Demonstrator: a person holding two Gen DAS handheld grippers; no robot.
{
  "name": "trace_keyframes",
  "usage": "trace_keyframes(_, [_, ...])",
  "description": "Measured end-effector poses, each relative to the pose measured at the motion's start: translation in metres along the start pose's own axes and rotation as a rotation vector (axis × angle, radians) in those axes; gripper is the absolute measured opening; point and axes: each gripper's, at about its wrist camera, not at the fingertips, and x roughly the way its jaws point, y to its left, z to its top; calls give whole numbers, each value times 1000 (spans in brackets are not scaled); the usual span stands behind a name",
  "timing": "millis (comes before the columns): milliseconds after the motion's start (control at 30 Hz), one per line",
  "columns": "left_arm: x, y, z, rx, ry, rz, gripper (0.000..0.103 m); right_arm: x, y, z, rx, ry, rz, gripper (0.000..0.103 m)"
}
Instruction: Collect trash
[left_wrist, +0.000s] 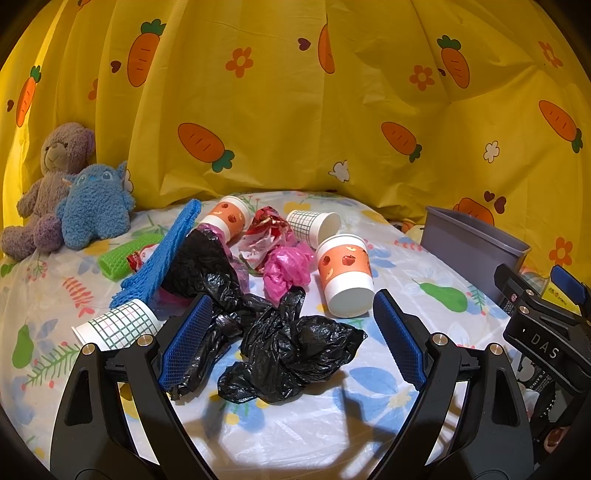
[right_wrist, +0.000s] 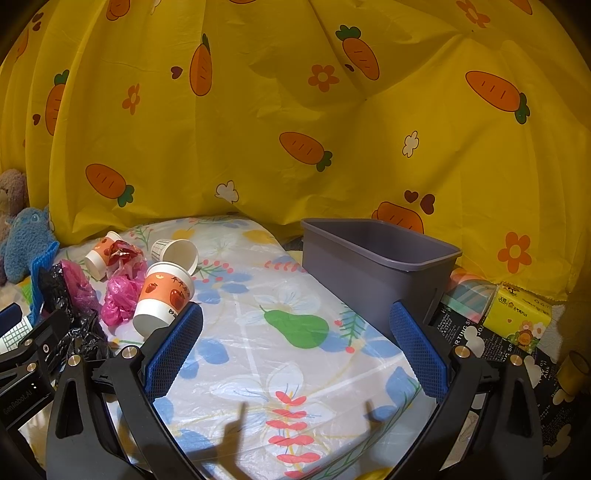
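Observation:
Trash lies in a heap on the flowered table cover: a crumpled black plastic bag (left_wrist: 291, 354), a pink bag (left_wrist: 286, 267), a red-and-white wrapper (left_wrist: 264, 230), blue mesh (left_wrist: 166, 254), green mesh (left_wrist: 122, 256), two orange apple-print cups (left_wrist: 345, 275) (left_wrist: 229, 216) and two grid-print cups (left_wrist: 118, 325) (left_wrist: 314, 225). My left gripper (left_wrist: 291, 325) is open, its fingers on either side of the black bag, just above it. My right gripper (right_wrist: 295, 332) is open and empty over bare cover, left of the grey bin (right_wrist: 376, 266). The near apple cup (right_wrist: 162, 295) lies by its left finger.
A purple teddy bear (left_wrist: 51, 184) and a blue plush toy (left_wrist: 96, 206) sit at the back left. A yellow carrot-print curtain (left_wrist: 295, 92) hangs behind the table. A yellow tissue pack (right_wrist: 521, 314) lies right of the bin. The right gripper shows at the right edge of the left wrist view (left_wrist: 546, 325).

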Motion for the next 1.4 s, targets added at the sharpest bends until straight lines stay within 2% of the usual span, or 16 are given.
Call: trace_keyframes(1400, [1,-8,1,0,-10,-2,88,2,0,2,3,-6,-2,98])
